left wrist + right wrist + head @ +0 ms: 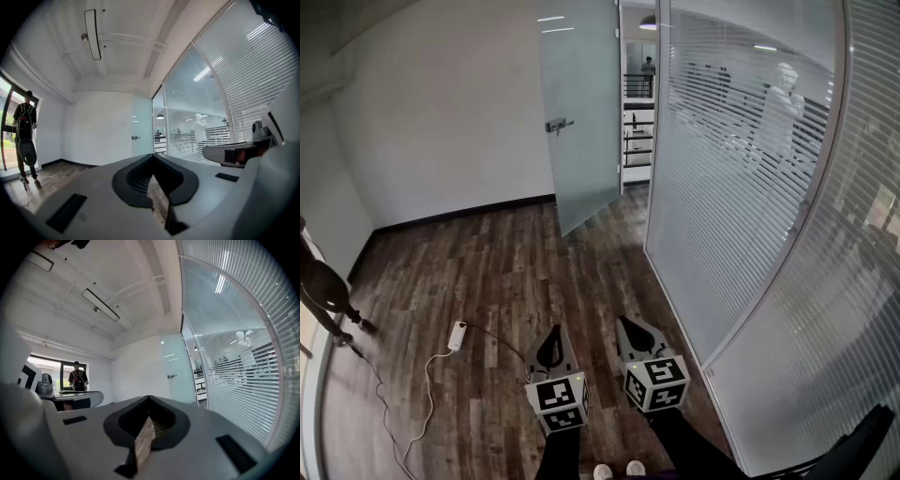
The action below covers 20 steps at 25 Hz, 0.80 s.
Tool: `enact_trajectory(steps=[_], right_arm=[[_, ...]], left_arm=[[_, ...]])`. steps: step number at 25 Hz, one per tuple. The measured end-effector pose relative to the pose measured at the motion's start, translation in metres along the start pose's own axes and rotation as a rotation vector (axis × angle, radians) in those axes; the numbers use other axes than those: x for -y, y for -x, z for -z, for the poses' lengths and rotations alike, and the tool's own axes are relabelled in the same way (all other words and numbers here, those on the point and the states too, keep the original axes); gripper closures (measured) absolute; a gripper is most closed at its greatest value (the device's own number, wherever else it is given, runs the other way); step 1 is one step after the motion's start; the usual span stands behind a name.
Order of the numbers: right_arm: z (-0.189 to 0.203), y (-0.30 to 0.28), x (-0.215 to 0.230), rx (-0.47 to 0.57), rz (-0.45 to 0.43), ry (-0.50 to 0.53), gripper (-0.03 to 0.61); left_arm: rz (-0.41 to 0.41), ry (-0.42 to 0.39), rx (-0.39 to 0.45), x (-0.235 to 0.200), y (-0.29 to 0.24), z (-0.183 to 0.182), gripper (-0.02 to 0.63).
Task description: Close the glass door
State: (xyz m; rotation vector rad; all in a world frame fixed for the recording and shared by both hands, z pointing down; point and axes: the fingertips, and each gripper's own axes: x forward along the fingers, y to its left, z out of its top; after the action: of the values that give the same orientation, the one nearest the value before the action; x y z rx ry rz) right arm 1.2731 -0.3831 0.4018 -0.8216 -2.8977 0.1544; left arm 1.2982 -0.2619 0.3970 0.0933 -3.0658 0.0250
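Dark plank floor point(487, 272), white wall point(441, 122); frosted glass door point(581, 103) ajar by striped partition point(722, 187); L gripper point(553, 330) & R gripper point(628, 324) clenched, empty.

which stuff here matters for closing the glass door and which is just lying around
For the job:
- glass door, standing open
- its handle
- left gripper and right gripper, both shut, holding nothing

Just there:
- white power strip on the floor
- person by the window

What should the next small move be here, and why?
Probably step toward the glass door, which stands open well ahead; the left gripper and right gripper, both shut and empty, are nowhere near its handle.
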Motion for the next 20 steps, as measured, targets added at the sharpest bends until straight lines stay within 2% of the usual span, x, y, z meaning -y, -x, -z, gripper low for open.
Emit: enact_trajectory(steps=[20], right_arm=[[-0.0038,-0.0059,0.0023,0.007,0.028,-0.029,0.58]], left_arm=[[0.0,0.009,-0.017,-0.009,-0.0014,-0.0017,0.614]])
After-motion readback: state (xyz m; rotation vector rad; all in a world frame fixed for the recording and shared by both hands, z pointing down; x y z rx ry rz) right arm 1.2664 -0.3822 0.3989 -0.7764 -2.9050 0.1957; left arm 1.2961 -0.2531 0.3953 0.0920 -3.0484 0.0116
